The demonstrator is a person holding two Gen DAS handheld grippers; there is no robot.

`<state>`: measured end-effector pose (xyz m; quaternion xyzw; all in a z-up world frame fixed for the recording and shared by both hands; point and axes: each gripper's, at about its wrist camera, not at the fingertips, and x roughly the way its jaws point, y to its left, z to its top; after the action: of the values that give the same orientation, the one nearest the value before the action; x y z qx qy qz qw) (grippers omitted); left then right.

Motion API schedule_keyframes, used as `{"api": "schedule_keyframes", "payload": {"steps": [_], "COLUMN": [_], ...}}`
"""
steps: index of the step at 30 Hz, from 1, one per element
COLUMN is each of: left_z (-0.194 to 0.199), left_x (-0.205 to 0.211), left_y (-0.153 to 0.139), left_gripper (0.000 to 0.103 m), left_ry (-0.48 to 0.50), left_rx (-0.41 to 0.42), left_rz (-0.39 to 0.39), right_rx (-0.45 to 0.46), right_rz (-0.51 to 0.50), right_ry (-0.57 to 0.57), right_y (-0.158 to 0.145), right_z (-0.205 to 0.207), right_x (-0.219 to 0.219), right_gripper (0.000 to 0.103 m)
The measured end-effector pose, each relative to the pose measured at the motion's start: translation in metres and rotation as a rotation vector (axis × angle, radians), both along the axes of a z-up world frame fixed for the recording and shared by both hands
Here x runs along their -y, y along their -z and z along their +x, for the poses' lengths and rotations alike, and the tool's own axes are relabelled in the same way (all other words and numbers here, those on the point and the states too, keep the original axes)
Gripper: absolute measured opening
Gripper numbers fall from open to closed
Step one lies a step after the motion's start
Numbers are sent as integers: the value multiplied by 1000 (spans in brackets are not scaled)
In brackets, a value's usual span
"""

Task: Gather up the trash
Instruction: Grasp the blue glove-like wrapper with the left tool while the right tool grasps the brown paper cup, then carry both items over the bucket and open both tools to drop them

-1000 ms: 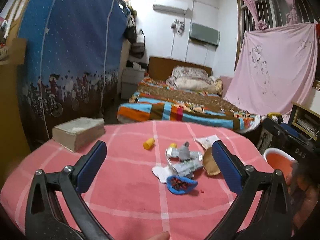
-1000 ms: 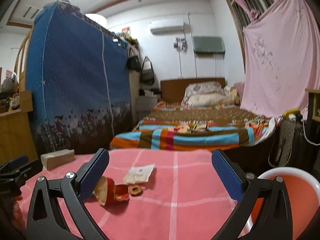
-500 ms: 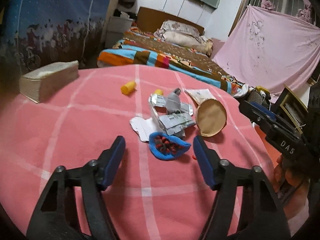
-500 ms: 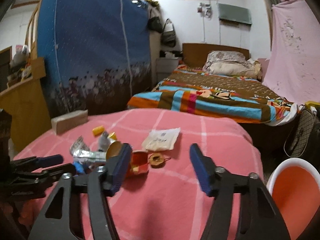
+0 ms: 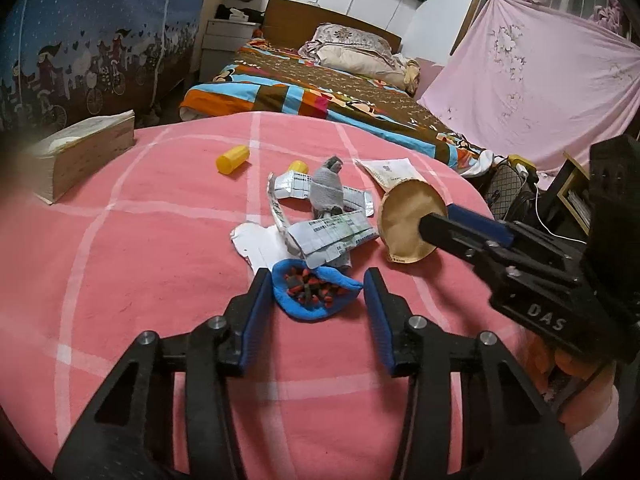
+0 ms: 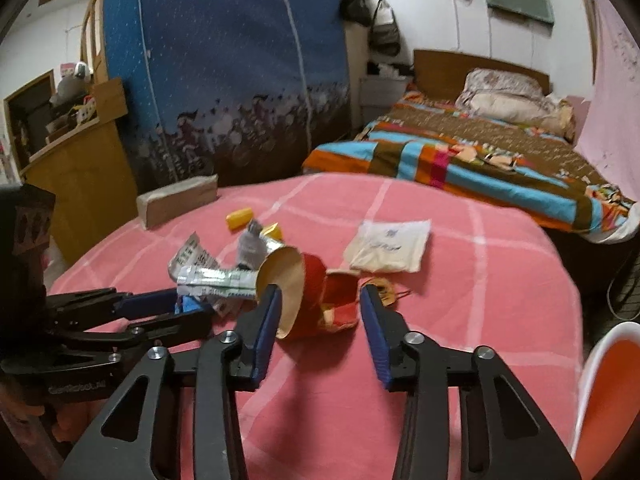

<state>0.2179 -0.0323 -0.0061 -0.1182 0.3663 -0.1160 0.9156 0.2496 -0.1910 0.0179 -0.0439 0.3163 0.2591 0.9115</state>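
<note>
Left gripper (image 5: 316,300): the jaws have just been closing and now stand narrowed, one on each side of one blue wrapper (image 5: 316,294) with red and dark bits inside. The left pad lies against the wrapper's edge; whether the right pad touches it cannot be told, so a firm grip is not shown. The wrapper lies on the pink checked bench (image 5: 140,280).

Ahead of the left jaws, left to right:
- one thick book (image 5: 86,152), far left, well apart from the trash;
- two yellow caps (image 5: 233,159), the second (image 5: 298,167) at the edge of the litter pile;
- one white torn paper (image 5: 260,242), just beyond the blue wrapper;
- silver foil packets (image 5: 332,236), overlapping; the count cannot be told;
- one grey crumpled piece (image 5: 327,192) lying on the foil;
- one paper cup (image 5: 404,220) on its side, mouth toward the camera;
- one flat white sachet (image 5: 390,172) beyond the cup.

Right gripper (image 6: 318,316): the jaws have just been closing and now stand partly open around the red paper cup (image 6: 316,292). The left pad is just beside the cup's rim; the right pad stands apart from it. One small brown scrap (image 6: 384,292) lies just past the right jaw. One orange bin (image 6: 612,392) with a white rim sits at far right, below the bench edge.
</note>
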Motion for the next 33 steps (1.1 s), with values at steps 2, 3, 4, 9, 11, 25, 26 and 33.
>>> {"api": "schedule_keyframes", "payload": {"steps": [2,3,4,9,11,25,26,33], "left_z": [-2,-2,-3,-11,-17,-40,-41,-41], "left_x": [-2,-1,0,1,2,23,27,61], "left_y": [0,-1,-1,-2,-4,-55,-60,-87], "left_gripper": [29,29,29,28,28,28,28,28], "left_ry": [-1,-1,0,15,20,-5,-2,64], "left_rx": [1,2,3,3,11,302,326,456], "left_rz": [-2,-2,-1,-3,-6,21,23,19], "right_rx": [-8,-6,-1,49,74,360,387,547], "right_rz": [-11,-14,-16,-1,8,162,159,171], "right_ry": [-13,-18,-21,-27,-21,44,63,227], "right_y": [2,2,1,-5,-10,-45,-47,-63], "right_z": [0,-1,-3,-15,-20,-70,-73,-91], "right_x": [-4,-5,-5,-2,0,39,43,82], "right_gripper": [21,16,14,13,13,13,13,13]}}
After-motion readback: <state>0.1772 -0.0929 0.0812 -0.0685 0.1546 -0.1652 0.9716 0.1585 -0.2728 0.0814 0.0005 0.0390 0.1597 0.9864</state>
